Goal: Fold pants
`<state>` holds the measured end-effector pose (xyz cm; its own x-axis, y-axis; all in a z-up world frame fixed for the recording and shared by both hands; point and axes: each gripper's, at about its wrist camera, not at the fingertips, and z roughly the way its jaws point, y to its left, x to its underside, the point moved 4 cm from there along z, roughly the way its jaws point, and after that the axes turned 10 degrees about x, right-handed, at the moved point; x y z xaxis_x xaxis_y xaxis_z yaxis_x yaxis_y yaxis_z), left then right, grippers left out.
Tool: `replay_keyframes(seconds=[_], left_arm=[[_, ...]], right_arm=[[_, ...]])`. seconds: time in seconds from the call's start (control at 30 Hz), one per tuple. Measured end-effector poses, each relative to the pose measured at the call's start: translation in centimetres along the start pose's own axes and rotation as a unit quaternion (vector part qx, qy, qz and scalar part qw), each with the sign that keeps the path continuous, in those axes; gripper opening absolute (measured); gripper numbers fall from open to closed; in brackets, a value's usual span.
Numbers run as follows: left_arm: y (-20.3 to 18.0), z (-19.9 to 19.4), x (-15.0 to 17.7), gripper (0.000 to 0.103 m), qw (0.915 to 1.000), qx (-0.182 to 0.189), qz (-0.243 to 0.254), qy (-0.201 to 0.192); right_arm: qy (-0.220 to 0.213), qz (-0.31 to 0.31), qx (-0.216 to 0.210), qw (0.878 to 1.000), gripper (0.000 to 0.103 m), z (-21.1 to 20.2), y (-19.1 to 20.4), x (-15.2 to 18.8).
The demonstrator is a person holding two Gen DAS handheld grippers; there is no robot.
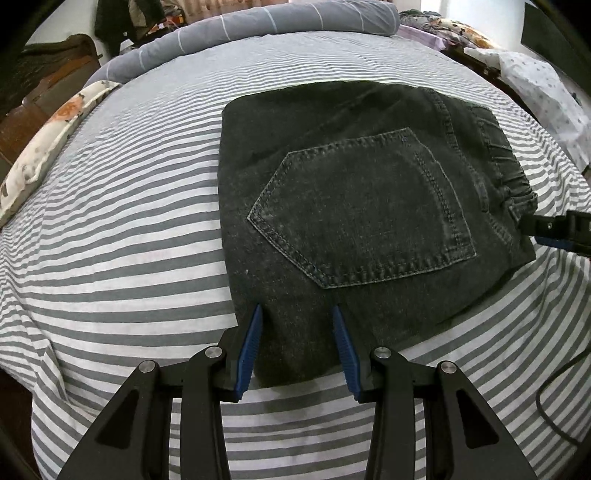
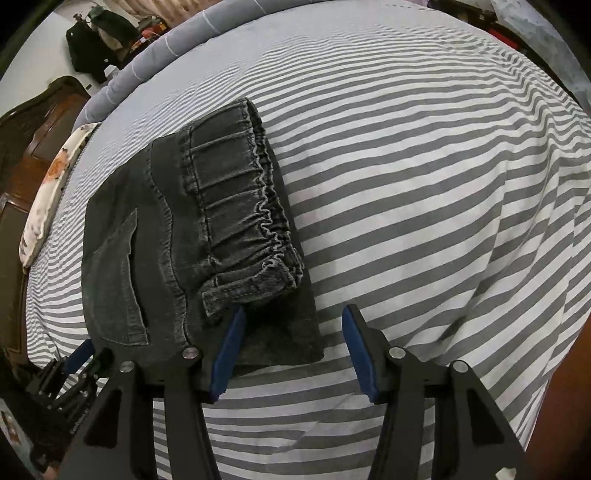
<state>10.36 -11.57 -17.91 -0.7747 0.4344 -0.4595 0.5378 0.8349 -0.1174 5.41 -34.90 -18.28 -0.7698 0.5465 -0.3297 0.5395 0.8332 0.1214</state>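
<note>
Bed: one striped sheet, one rolled grey duvet at the far edge.
Jeans: one folded pair on the sheet, back pocket up, long axis sideways, waistband toward the right.
Left tongs: spread over the near edge, pinching nothing.
Right tongs: spread at the waistband corner, holding nothing.

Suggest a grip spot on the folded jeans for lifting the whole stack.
Probably the near edge of the folded jeans, where the left gripper already straddles it. Come in low from the near side, over the striped sheet: layers lie flat and stacked there, whereas the bunched waistband looks thick and uneven.
</note>
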Motion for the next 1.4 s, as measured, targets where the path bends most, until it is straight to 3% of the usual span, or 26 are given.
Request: replay_keyframes(seconds=[0.17,0.33,0.57,0.77,0.93,1.07,1.33,1.4], left_arm=[[1.7,-1.6,-1.7,0.041,0.9985,0.030,-0.037,-0.029],[4.6,-2.6,-4.2,0.043,0.9922,0.074,-0.084,-0.054],[8.2,-1.0,-6.1,0.043,0.9880,0.069,-0.132,-0.040],[5.4,-0.1,-10.8,0.043,0.9924,0.088,-0.069,-0.052],[2.9,3.0,-14.0,0.043,0.9933,0.111,-0.018,-0.026],[2.8,6.2,-14.9,0.043,0.9951,0.098,-0.011,-0.001],[3.7,7.7,-16.6,0.043,0.9944,0.098,-0.039,-0.005],[3.4,7.5,-16.6,0.043,0.9958,0.088,-0.027,-0.006]], right_arm=[[0.001,-0.010,-0.024,1.000,0.055,-0.9,0.0,-0.5],[0.008,-0.013,-0.105,0.994,0.057,-1.9,-0.7,-2.7],[-0.041,-0.065,-0.071,0.995,0.059,-3.4,0.2,-6.8],[-0.081,-0.123,-0.052,0.988,0.058,-4.0,5.3,-8.8],[-0.096,-0.186,0.040,0.977,0.057,-1.9,7.9,-8.5],[-0.081,-0.201,0.074,0.973,0.057,0.0,7.2,-7.5],[-0.053,-0.142,0.013,0.988,0.057,0.8,3.6,-5.2],[-0.044,-0.130,0.005,0.991,0.062,0.9,3.2,-5.5]])
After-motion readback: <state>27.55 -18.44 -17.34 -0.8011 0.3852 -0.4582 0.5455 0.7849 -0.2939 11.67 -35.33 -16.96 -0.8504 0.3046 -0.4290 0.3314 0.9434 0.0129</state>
